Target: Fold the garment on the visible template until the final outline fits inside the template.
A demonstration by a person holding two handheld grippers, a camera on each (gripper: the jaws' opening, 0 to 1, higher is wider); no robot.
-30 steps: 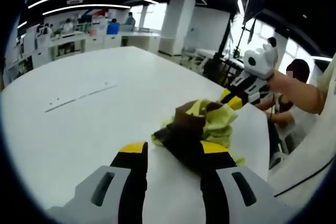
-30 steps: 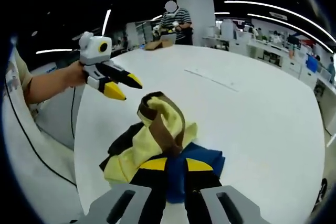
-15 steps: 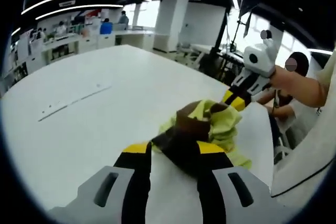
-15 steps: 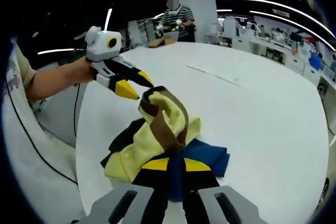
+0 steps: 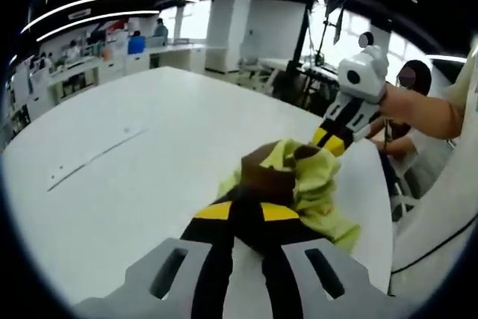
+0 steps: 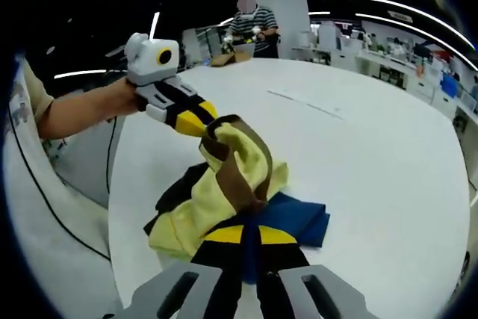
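Observation:
The garment (image 5: 310, 177) is a bunched heap of yellow, brown, black and blue cloth (image 6: 224, 199) near the table's edge. In the left gripper view my left gripper (image 5: 245, 211) is shut on a dark fold at the heap's near side. My right gripper (image 6: 250, 235) is shut on the blue and brown cloth and holds a brown-banded yellow part raised. Seen from the right gripper view, the left gripper (image 6: 200, 121) touches the top of that raised band. The right gripper (image 5: 326, 138) meets the far side of the heap in the left gripper view.
The white table (image 5: 149, 140) spreads wide beyond the heap, with a thin line mark (image 5: 89, 158) on it. Its edge (image 6: 112, 207) runs close beside the garment. A person in a striped shirt (image 6: 250, 24) stands at the far end. Desks and chairs lie behind.
My left gripper's jaws have come together on the dark fold, from wide open a second ago. Both grippers have drawn closer to each other at the raised cloth.

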